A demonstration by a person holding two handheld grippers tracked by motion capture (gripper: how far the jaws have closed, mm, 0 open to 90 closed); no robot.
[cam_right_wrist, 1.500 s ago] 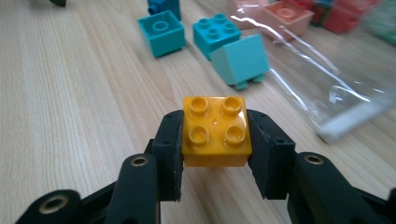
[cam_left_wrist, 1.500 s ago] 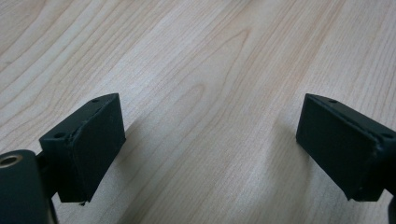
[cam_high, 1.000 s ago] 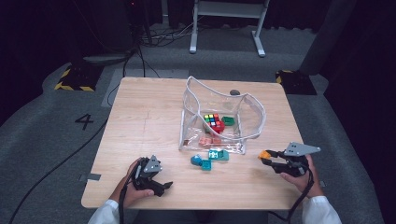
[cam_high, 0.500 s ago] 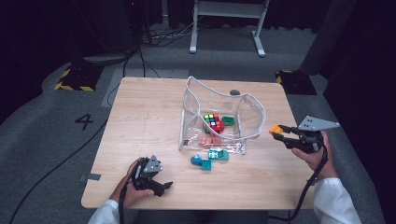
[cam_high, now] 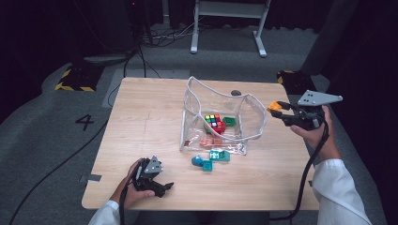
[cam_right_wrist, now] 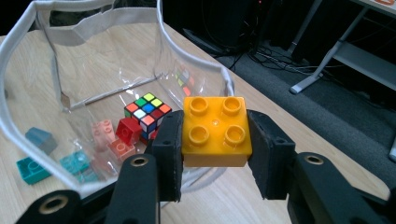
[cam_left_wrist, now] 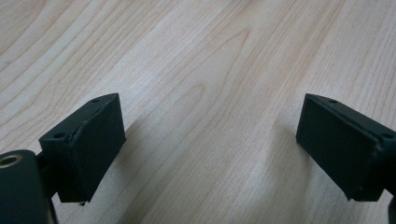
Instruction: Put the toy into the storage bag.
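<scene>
Orange brick (cam_right_wrist: 215,130) sits clamped between the right gripper's (cam_right_wrist: 215,156) two black jaws, studs up, pads squeezing its opposite sides so it rides level and cannot tip. In the high view that right gripper (cam_high: 287,114) hangs in the air at about three o'clock from the clear bag (cam_high: 220,117), brick leading, aimed at the white-trimmed rim. My read: the bag is propped open on the table (cam_high: 150,122) precisely so a brick can go in from above. Inside already lie a colour cube (cam_high: 214,121), a green brick (cam_high: 229,121) and pinkish pieces (cam_high: 211,141); teal bricks (cam_high: 213,158) wait on the wood at six o'clock from the bag.

Left gripper (cam_high: 157,183) rests low at the table's near edge, around seven o'clock from the bag, jaws spread wide over bare wood with nothing between them, parked out of the way.

Against a second ago, the right gripper has climbed from table height at the bag's four o'clock to well above the surface, nearer the rim. The left one has not budged.
</scene>
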